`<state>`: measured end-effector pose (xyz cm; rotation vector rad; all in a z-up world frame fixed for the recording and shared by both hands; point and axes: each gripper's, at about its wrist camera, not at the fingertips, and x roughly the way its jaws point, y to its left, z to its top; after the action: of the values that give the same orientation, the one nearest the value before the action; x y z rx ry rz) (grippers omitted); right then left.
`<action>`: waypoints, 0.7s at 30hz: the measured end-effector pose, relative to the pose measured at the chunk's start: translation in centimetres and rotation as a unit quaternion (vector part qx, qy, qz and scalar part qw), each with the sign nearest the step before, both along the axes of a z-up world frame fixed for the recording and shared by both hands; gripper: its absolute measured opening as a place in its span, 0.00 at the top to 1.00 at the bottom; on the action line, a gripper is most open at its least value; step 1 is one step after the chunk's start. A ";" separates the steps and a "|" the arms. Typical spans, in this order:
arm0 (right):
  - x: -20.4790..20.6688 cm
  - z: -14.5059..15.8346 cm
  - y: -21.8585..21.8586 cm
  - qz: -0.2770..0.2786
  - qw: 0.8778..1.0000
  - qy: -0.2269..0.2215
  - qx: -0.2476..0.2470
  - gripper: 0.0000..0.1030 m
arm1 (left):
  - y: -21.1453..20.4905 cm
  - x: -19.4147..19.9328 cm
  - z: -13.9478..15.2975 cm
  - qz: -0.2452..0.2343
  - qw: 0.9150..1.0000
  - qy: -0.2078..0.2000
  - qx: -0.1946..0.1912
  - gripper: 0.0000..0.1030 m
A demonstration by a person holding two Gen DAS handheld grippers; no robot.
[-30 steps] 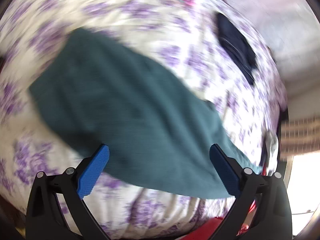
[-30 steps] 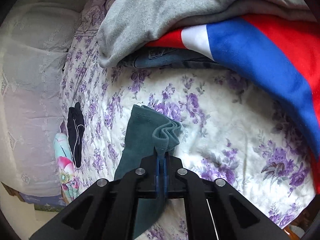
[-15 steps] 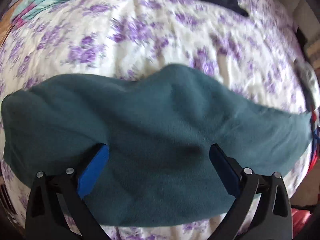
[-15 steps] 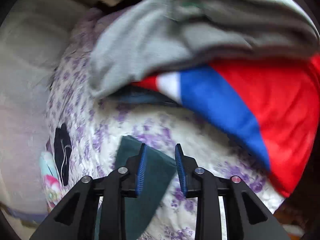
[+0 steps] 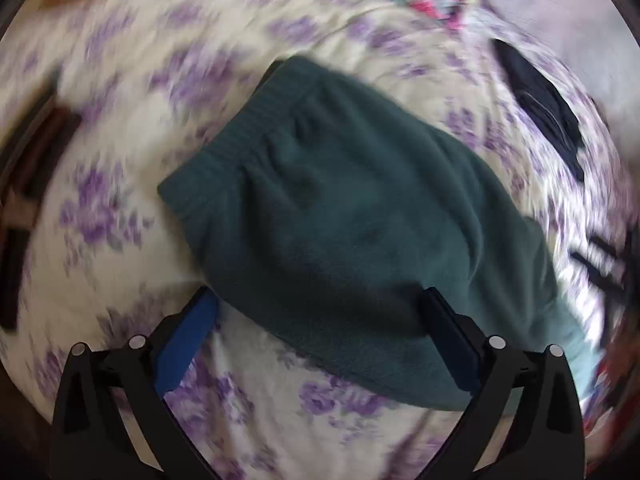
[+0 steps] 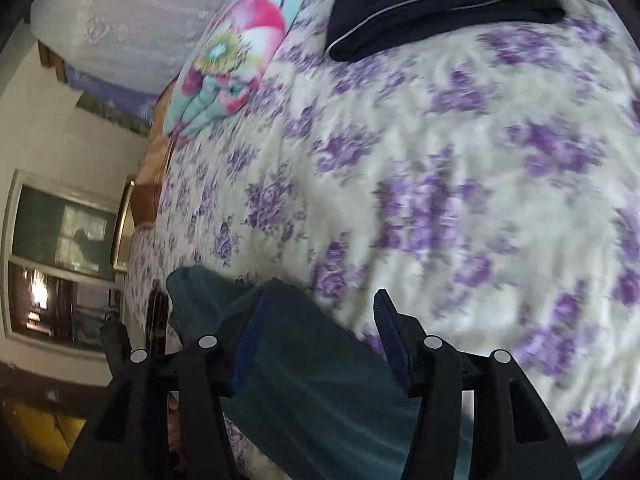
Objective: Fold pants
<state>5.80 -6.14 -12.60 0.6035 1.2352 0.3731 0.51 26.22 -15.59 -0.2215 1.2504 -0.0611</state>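
The dark teal pants (image 5: 360, 220) lie on the purple-flowered bedspread (image 5: 120, 208), ribbed waistband toward the upper left. My left gripper (image 5: 320, 336) is open and empty, hovering over the pants' near edge with a finger at each side. In the right wrist view the pants (image 6: 304, 380) run under and between my fingers. My right gripper (image 6: 316, 328) is open above them, holding nothing.
A folded black garment (image 6: 432, 0) and a bright floral pillow (image 6: 236, 48) lie at the far side of the bed (image 6: 460, 168). The black garment also shows in the left wrist view (image 5: 544, 100). A window (image 6: 60, 256) and wall are at the left.
My right gripper let go of the pants leg, opened and swung from the clothes pile toward the pillow side. My left gripper stayed open and turned over the pants, waistband now in view.
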 end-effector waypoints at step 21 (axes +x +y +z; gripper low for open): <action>4.0 -2.1 5.0 0.062 0.992 -0.003 -0.111 0.99 | -1.3 -1.4 -0.3 0.003 0.994 -0.096 0.052 0.04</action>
<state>9.79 -1.14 -14.74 0.3363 1.2926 0.3360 -0.85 24.91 -15.91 -0.1252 1.0581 -0.0118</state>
